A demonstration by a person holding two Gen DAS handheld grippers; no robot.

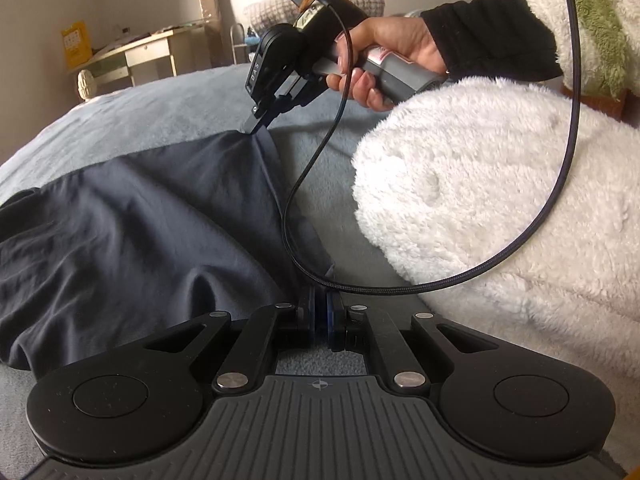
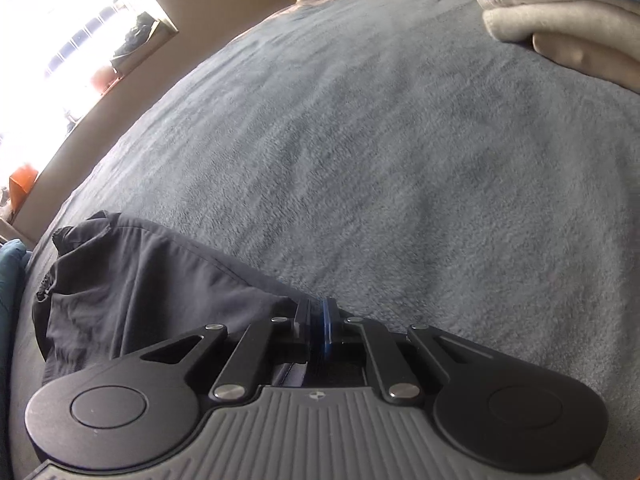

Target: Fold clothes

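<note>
1. The left gripper [image 1: 320,300] is clenched on the near edge of a dark navy garment [image 1: 132,224] — its blue-padded fingers [image 1: 331,312] are pressed together with the cloth's hem pinched between them.
2. The right gripper [image 1: 258,122] is also clamped on the same garment; in the left view its tips pinch a far corner, and the fabric rises to a small peak there.
3. In the right wrist view the right gripper [image 2: 318,320] has its fingers [image 2: 327,320] closed tight, with the garment [image 2: 132,280] bunched to the left of them and running under them.
4. A hand [image 1: 384,60] in a black sleeve [image 1: 488,36] grips the right gripper's handle — a black cable [image 1: 304,184] loops down from it.
5. The garment lies on a grey-blue blanket [image 2: 380,140] that covers the bed.
6. A white fluffy robe [image 1: 500,200] fills the right of the left view, touching the blanket.
7. A pile of folded clothes [image 2: 568,20] sits at the far right of the bed, well apart from the garment.
</note>
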